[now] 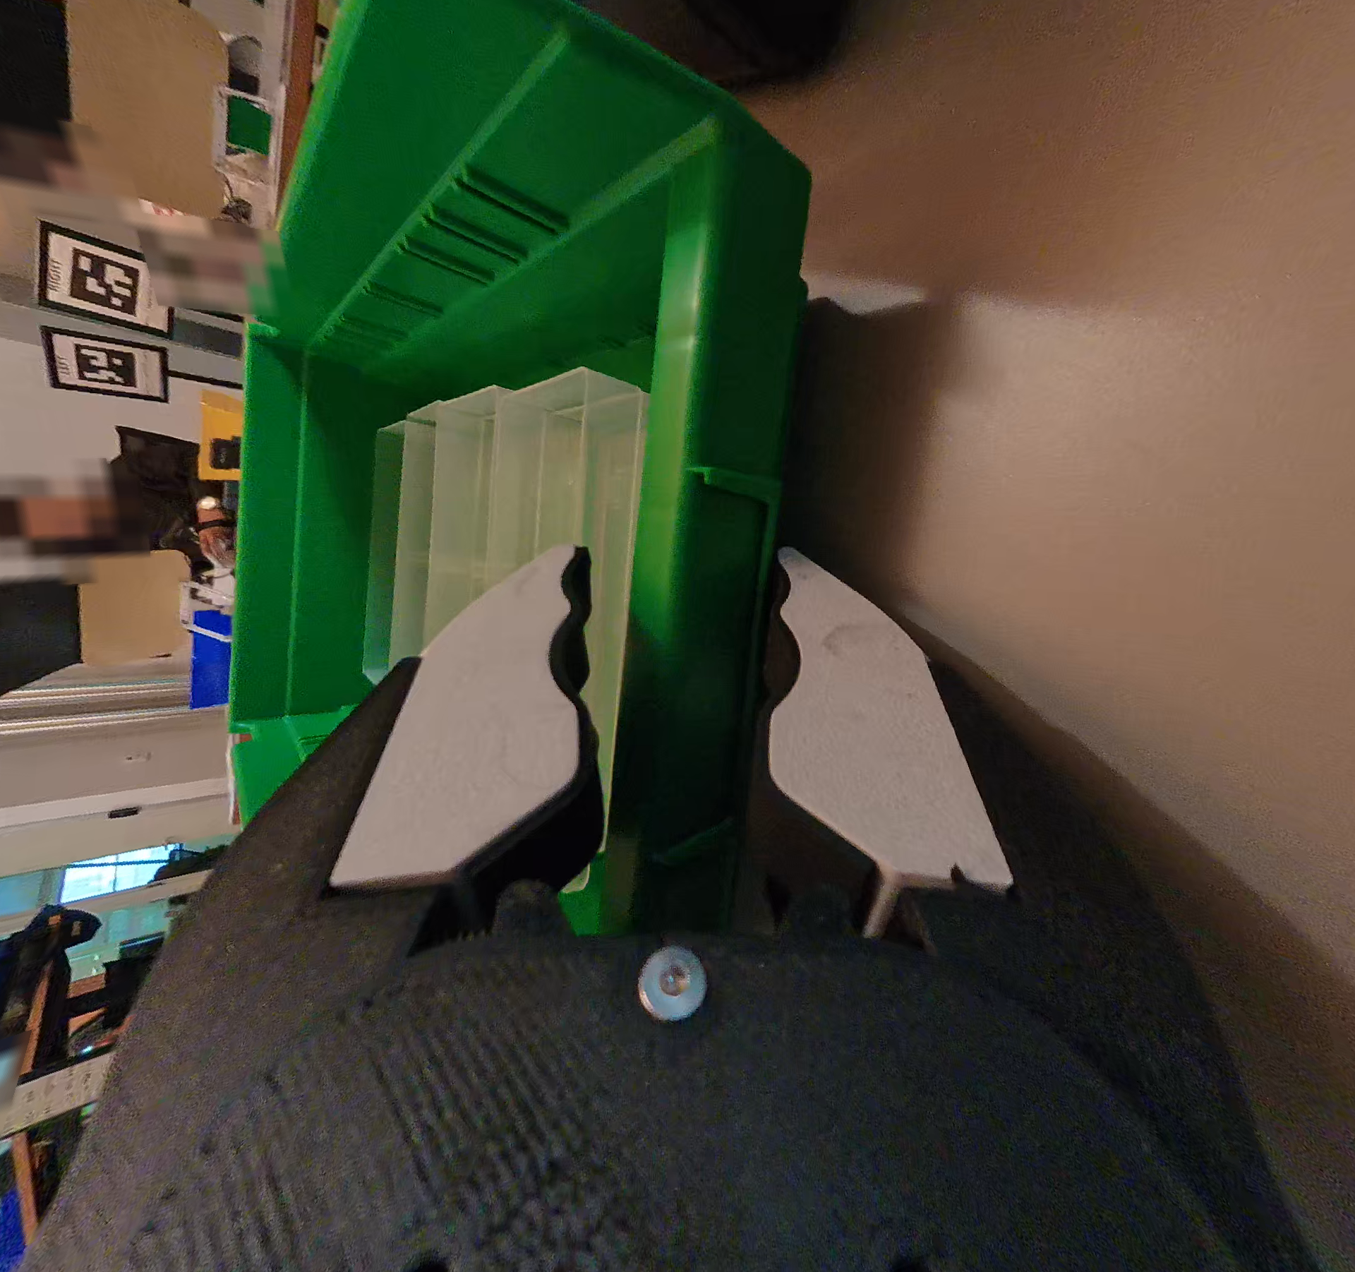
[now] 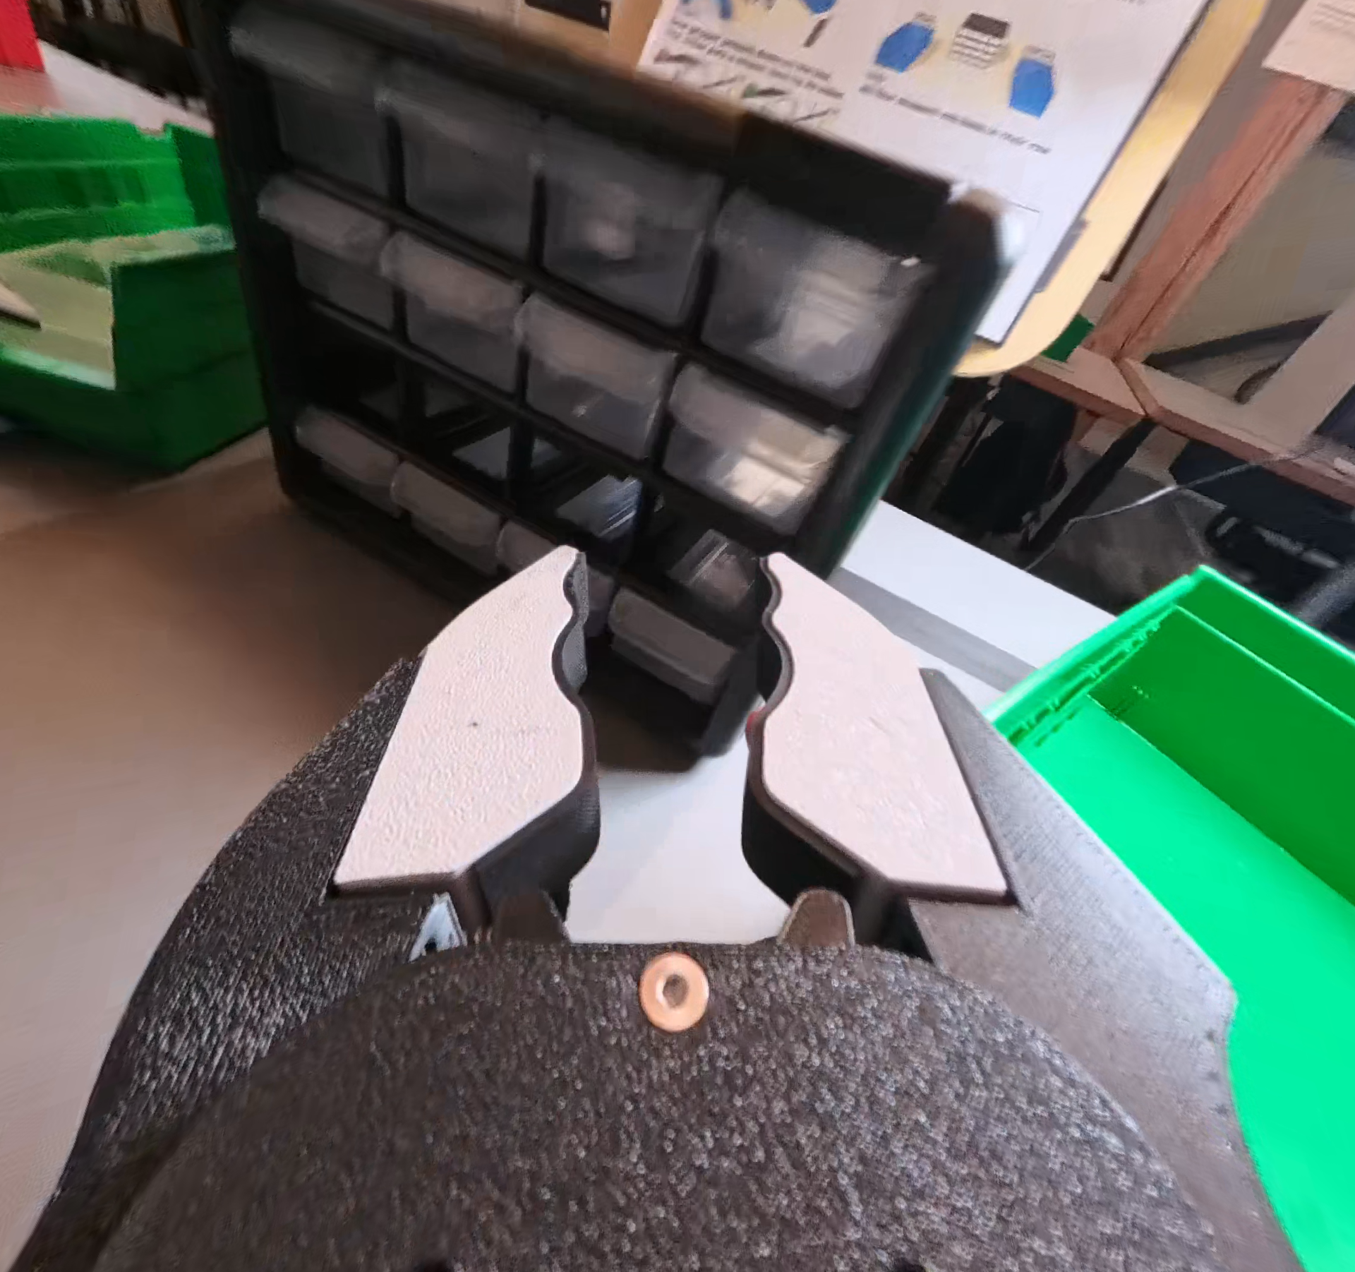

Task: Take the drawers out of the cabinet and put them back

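Standing on the counter (image 2: 183,650) just beyond the right gripper (image 2: 671,577), jaws apart and empty: one black cabinet (image 2: 916,327), blurred, drawer count unclear, some slots open. Left gripper (image 1: 682,569), jaws straddling the wall of a green bin (image 1: 704,430) holding several clear drawers (image 1: 506,474); grip uncertain. Second green bin (image 2: 1173,797), cut off.

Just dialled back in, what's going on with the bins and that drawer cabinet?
The left gripper has its jaws around a wall of the green plastic bin, which holds clear plastic drawers. The right gripper is open and empty, facing the black cabinet, which has several vacant slots. A second green bin sits to its right.
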{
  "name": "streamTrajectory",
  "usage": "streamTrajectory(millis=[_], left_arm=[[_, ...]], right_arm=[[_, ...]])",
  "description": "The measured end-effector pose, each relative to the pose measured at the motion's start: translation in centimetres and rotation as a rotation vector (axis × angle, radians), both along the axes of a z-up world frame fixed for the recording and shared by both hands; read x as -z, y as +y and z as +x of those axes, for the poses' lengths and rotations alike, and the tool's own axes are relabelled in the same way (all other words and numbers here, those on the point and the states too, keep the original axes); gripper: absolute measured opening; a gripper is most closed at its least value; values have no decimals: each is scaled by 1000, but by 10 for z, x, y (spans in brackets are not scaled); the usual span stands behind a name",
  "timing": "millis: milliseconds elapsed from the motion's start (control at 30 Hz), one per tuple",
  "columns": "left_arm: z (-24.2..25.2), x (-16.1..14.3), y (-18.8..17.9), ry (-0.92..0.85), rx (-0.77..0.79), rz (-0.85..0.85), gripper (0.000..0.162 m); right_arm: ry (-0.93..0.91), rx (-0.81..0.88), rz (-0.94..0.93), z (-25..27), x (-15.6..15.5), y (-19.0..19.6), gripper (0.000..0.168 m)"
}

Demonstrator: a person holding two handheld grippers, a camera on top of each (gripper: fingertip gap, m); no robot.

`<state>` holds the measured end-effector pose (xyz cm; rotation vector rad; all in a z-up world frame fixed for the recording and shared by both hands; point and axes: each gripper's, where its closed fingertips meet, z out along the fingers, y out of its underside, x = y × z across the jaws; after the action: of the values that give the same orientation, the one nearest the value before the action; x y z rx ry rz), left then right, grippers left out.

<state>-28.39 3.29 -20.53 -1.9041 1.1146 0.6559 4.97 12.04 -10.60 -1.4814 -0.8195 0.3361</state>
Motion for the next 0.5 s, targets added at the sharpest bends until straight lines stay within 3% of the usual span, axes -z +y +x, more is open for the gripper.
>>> streamTrajectory(millis=[333,500], left_arm=[[2,-3,13,48,-10,76,49],[19,-24,1,-150,50,109,48]], right_arm=[[22,-106,-40,-25,26,-15,41],[71,-170,-77,-29,22,-26,40]])
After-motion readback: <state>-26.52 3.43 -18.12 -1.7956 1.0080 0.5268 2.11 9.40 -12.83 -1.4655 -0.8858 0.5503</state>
